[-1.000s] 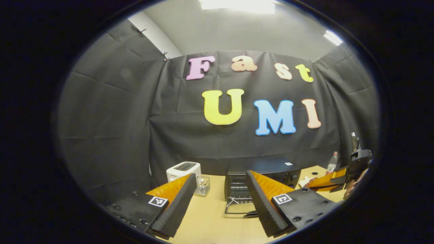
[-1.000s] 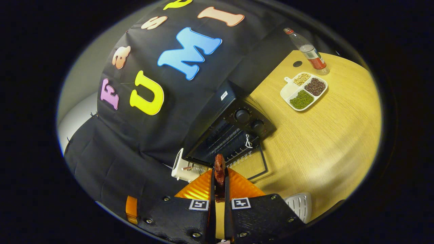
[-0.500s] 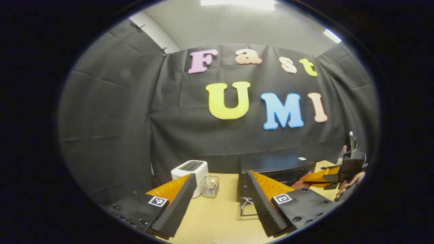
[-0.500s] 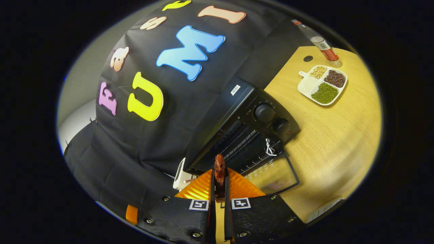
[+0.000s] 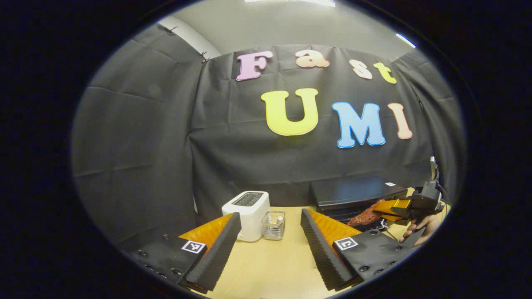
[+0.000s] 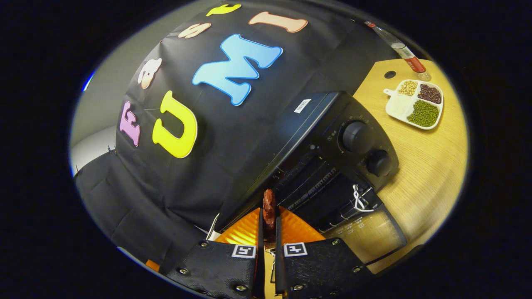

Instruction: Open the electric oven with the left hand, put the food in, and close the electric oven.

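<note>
Right claw (image 6: 268,214) pinching food (image 6: 269,206), oven (image 6: 332,141) open

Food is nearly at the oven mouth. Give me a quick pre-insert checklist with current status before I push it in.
1. Oven door folded down, open: ok.
2. Food pinched between the right gripper fingers: ok.
3. Food lined up with the oven cavity, tip at the opening: ok.
4. Rack free of other items: cannot tell, interior dark.
5. Left gripper open, off to the side near the toaster, out of the path: ok.
6. Bean tray and bottle away from the door: ok.
</note>
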